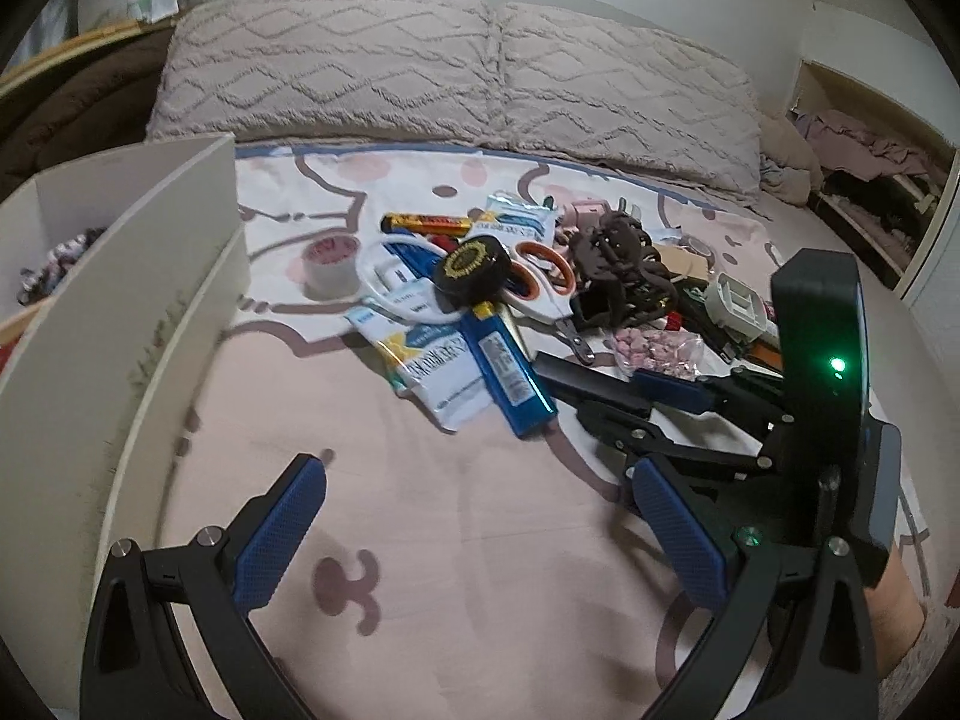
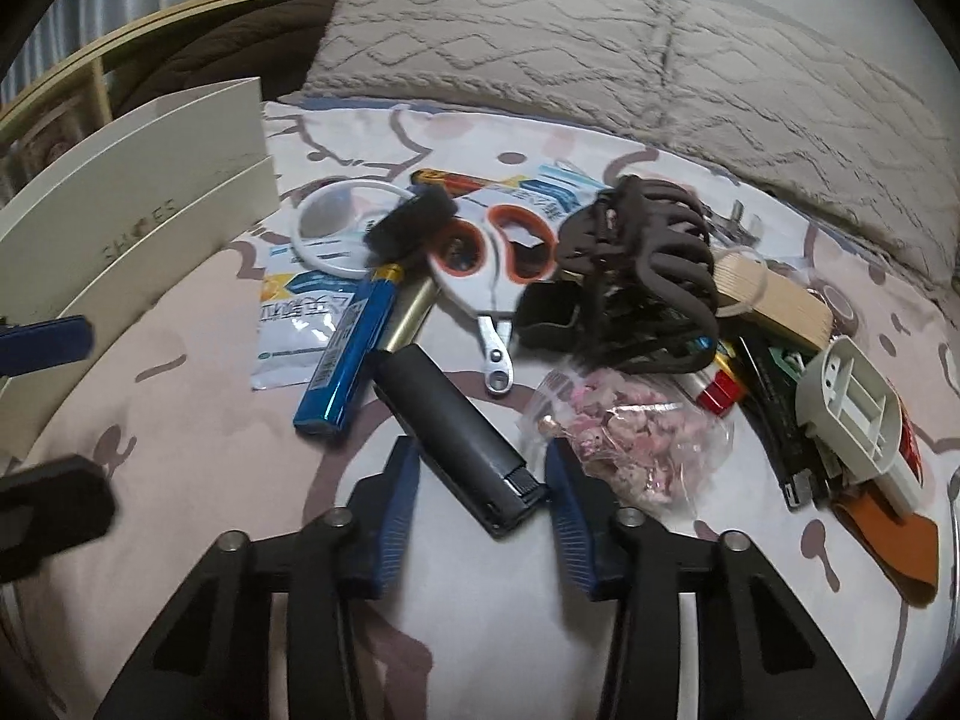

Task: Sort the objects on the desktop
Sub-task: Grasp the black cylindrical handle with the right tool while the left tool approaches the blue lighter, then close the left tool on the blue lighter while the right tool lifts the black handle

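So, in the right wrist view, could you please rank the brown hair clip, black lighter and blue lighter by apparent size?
1. Brown hair clip
2. Black lighter and blue lighter: similar; the black one lies nearer the camera, so unranked.

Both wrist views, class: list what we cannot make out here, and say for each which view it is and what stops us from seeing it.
- White box, left wrist view: its wall hides most of the contents.
- Blue packet, right wrist view: label too small and blurred to read.
- Items under the brown hair claw, right wrist view: covered by it.
- Right gripper, right wrist view: open around the black lighter; contact unclear.
- Left gripper, left wrist view: open, motion-blurred.
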Motion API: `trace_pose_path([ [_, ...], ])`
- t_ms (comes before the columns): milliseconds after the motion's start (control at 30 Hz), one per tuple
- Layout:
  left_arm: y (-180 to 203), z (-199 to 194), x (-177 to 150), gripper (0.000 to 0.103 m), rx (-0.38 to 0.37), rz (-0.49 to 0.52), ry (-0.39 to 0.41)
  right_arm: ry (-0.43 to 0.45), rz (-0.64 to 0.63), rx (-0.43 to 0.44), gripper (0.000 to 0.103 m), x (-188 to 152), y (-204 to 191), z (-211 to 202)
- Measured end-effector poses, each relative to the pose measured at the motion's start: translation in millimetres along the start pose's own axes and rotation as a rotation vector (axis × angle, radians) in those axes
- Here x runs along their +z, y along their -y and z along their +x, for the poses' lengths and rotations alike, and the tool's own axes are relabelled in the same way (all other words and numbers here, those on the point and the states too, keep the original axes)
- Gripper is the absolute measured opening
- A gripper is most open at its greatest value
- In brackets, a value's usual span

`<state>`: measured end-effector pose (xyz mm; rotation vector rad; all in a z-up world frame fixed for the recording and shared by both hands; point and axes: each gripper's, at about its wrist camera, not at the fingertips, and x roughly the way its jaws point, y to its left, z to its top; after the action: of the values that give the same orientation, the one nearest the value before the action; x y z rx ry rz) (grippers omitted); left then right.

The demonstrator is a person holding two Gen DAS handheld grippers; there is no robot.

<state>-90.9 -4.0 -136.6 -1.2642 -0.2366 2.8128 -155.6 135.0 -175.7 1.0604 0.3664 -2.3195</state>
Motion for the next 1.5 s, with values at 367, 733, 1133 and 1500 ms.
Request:
trace_pose_path([
  [367, -13.5, 25.7, -1.4, 0.078, -0.049, -0.106, -0.075, -0.005, -0.056, 0.034, 0.024, -14.5, -3.5, -14.4],
  [733, -10.0, 51.6, 2.7, 0.067, -0.170, -0.175, -0.058, -0.011, -0.094, 0.029, 0.023, -47.2, -10.5, -42.9],
  [1133, -13.4, 70.8, 15.7, 0.052, -0.138, -0.211, -0.060, -0.052, -0.031, 0.036, 0.023, -70.0, -10.7, -63.2],
  [1500, -18.7, 63.9, 7.4, 0.022, -0.087, -0.209, -0.062, -0.064, 0.095, 0.065, 0.023, -74.6, -0.5, -66.2],
])
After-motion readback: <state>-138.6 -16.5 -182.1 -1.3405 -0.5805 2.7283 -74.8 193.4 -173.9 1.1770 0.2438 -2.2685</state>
